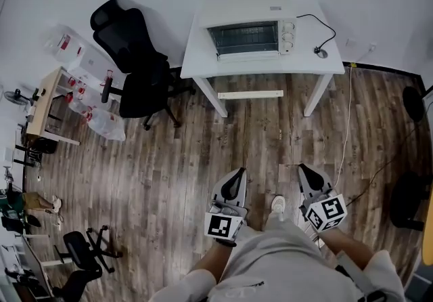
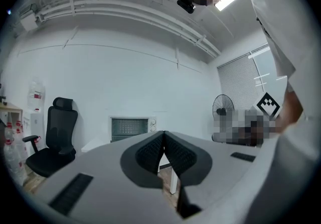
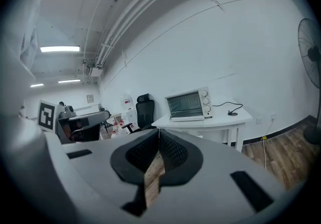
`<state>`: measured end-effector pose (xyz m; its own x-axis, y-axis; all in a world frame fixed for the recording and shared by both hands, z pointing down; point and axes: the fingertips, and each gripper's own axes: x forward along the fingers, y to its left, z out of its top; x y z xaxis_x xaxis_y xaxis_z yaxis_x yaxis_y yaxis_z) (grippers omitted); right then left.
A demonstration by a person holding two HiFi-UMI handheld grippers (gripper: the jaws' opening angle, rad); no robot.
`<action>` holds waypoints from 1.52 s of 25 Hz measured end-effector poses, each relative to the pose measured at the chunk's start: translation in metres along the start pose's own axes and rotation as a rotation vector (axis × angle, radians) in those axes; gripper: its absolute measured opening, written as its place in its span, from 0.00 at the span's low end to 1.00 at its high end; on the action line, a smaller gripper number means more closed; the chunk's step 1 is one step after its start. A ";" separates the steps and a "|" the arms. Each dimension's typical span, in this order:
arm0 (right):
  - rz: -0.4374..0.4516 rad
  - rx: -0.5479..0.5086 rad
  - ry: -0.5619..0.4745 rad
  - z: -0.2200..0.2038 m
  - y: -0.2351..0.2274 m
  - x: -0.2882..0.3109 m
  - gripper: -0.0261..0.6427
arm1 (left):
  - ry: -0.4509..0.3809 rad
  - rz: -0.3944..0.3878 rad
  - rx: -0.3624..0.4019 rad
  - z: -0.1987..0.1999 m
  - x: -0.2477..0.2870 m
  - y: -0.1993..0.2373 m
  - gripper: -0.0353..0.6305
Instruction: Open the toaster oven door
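Observation:
A white toaster oven (image 1: pixel 252 38) with its glass door closed stands on a white table (image 1: pixel 203 60) against the far wall. It also shows small in the left gripper view, toaster oven (image 2: pixel 131 127), and in the right gripper view, toaster oven (image 3: pixel 189 104). Both grippers hang over the wooden floor, well short of the table, pointing toward it. My left gripper (image 1: pixel 237 173) is shut with nothing between its pads (image 2: pixel 150 151). My right gripper (image 1: pixel 304 168) is likewise shut and empty, its pads (image 3: pixel 173 150) meeting at the tips.
A black office chair (image 1: pixel 135 57) stands left of the table. A black cord (image 1: pixel 323 38) lies on the table's right end. A white bar (image 1: pixel 250 94) lies on the floor under the table. A small wooden desk (image 1: pixel 46 105) is far left, a fan (image 1: pixel 413 103) far right.

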<state>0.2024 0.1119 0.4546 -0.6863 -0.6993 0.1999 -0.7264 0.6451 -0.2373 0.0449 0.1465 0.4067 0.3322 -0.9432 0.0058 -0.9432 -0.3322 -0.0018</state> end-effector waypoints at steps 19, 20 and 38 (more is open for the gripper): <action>-0.125 -0.017 -0.059 -0.014 0.152 -0.028 0.06 | -0.078 -0.168 -0.079 0.019 -0.137 0.037 0.06; -0.138 -0.019 -0.062 -0.015 0.158 -0.032 0.06 | -0.079 -0.177 -0.084 0.019 -0.144 0.039 0.06; -0.186 -0.050 -0.073 -0.004 0.176 -0.070 0.06 | -0.103 -0.220 -0.095 0.019 -0.174 0.025 0.06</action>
<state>0.1219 0.2757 0.4026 -0.5372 -0.8270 0.1658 -0.8424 0.5161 -0.1549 -0.0360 0.3020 0.3871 0.5236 -0.8454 -0.1061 -0.8427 -0.5322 0.0819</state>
